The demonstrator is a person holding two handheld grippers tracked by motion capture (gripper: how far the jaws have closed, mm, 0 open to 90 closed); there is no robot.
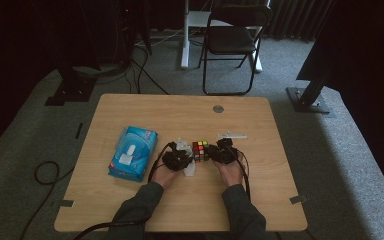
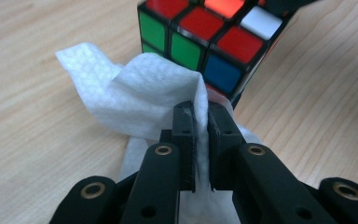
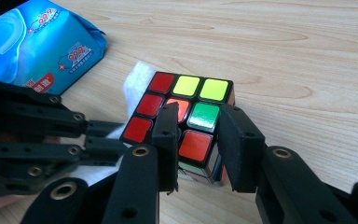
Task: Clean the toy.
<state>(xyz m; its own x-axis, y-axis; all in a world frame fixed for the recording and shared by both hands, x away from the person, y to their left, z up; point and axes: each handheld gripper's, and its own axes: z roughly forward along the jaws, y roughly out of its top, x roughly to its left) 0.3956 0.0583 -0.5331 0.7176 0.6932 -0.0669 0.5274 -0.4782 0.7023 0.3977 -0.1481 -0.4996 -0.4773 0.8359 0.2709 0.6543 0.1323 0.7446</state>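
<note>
Nearest to me, my left gripper (image 2: pixel 201 112) is clenched on a white wet wipe (image 2: pixel 144 93); the jaws pinch a fold of it and the rest bunches out toward ten o'clock on the wooden table (image 2: pixel 37 154). Straight ahead of those jaws, at about one o'clock, the puzzle cube (image 2: pixel 205 42) stands with the wipe pressed against its lower face.

My right gripper (image 3: pixel 198 126) grasps the cube (image 3: pixel 182 121) from the other side, one jaw lying over the red and orange squares on top and the other against its right edge. In that gripper view, the left gripper's (image 3: pixel 46 135) black linkage comes in at nine o'clock, and the wipe (image 3: pixel 137 77) peeks out behind the cube at eleven.

From the high view, both hands meet at the table's middle, left gripper (image 1: pixel 177 159) and right gripper (image 1: pixel 223 151) with the cube (image 1: pixel 200 150) between them. At nine o'clock from them lies a blue wipes pack (image 1: pixel 132 152). Farther off, at twelve o'clock beyond the table, a folding chair (image 1: pixel 232 37) stands on grey carpet.
</note>
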